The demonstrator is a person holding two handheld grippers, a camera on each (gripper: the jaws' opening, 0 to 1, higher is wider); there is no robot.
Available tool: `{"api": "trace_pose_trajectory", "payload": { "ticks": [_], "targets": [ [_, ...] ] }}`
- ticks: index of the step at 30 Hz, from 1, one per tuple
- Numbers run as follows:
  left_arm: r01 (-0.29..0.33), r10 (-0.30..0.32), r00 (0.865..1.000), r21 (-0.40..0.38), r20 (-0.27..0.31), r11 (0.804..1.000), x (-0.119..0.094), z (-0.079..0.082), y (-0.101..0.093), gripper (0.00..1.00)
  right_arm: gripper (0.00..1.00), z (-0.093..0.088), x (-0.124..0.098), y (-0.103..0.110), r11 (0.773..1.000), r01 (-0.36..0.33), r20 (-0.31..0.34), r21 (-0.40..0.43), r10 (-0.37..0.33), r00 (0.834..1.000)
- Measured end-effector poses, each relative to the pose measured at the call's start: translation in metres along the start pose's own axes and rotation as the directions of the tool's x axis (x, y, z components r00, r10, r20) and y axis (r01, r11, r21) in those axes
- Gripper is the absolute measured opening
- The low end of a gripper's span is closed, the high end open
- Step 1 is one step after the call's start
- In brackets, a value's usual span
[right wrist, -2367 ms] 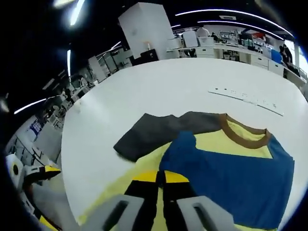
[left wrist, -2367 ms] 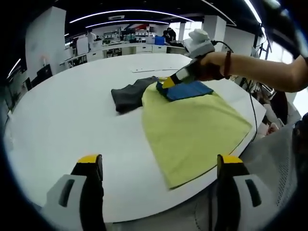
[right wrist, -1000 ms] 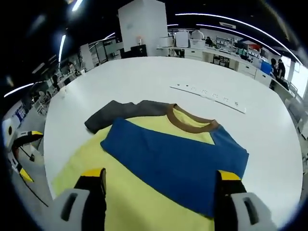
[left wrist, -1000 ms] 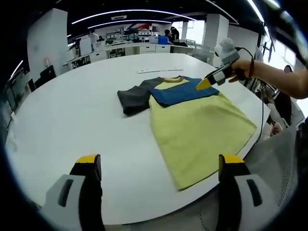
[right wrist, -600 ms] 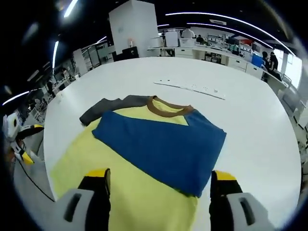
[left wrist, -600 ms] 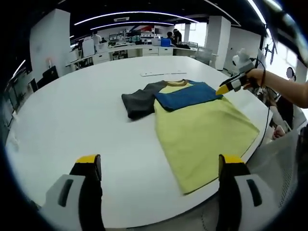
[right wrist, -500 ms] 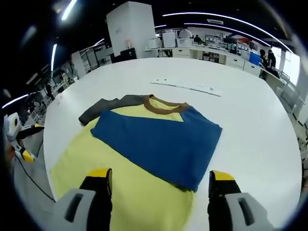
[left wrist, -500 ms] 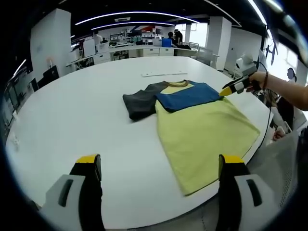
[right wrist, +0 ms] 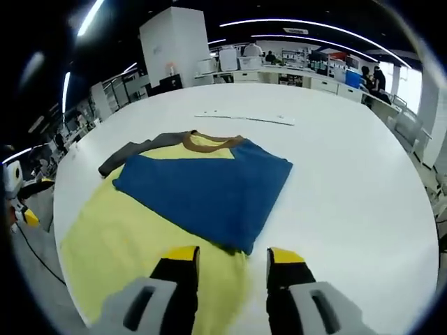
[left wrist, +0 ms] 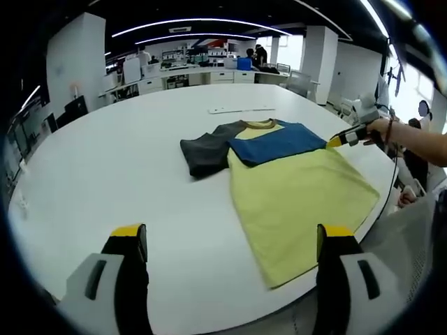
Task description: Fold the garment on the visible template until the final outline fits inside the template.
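Note:
A yellow T-shirt [left wrist: 293,192] lies flat on the white round table [left wrist: 105,174]. Its blue sleeve [left wrist: 276,139] is folded across the chest, and its grey sleeve [left wrist: 202,153] is spread out to the left. My left gripper [left wrist: 232,241] hangs open near the table's front edge, well short of the shirt. My right gripper [right wrist: 234,257] is open, with its jaws partly drawn in. They straddle the yellow shirt's [right wrist: 126,244] side edge, just below the corner of the blue sleeve [right wrist: 209,185]. In the left gripper view a hand holds the right gripper [left wrist: 347,136] at the shirt's right edge.
A long white strip [left wrist: 241,109] lies on the table beyond the collar [right wrist: 207,143]. Desks, shelves and people stand far behind the table. A cable [left wrist: 391,188] hangs off the table's right edge.
The right gripper let go of the blue sleeve, now lying folded on the chest, and drew back to the shirt's side edge. Its jaws have narrowed. The left gripper has hardly moved.

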State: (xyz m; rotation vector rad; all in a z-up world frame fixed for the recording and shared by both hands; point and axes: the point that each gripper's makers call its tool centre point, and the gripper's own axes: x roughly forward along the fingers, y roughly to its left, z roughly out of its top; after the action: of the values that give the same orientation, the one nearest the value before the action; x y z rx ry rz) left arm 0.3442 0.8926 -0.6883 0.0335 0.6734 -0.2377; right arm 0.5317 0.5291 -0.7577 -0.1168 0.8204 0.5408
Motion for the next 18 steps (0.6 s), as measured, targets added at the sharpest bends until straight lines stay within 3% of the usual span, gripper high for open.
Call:
{"api": "trace_pose_trajectory", "payload": {
  "ticks": [7, 10, 18],
  "targets": [
    [-0.019, 0.019, 1.000, 0.002, 0.014, 1.000, 0.002, 0.004, 0.003, 0.96, 0.13, -0.005, 0.005, -0.007, 0.999, 0.027, 0.016, 0.029, -0.027, 0.999],
    [-0.026, 0.026, 0.999, 0.002, 0.039, 1.000, 0.004, 0.009, 0.003, 0.94, 0.05, -0.009, 0.008, -0.007, 0.998, 0.026, -0.008, 0.054, -0.025, 1.000],
    [-0.041, 0.042, 0.997, -0.024, 0.065, 0.999, 0.011, 0.012, 0.002, 0.87, 0.03, -0.006, 0.010, -0.009, 0.997, 0.040, 0.005, 0.070, -0.041, 0.999]
  ]
}}
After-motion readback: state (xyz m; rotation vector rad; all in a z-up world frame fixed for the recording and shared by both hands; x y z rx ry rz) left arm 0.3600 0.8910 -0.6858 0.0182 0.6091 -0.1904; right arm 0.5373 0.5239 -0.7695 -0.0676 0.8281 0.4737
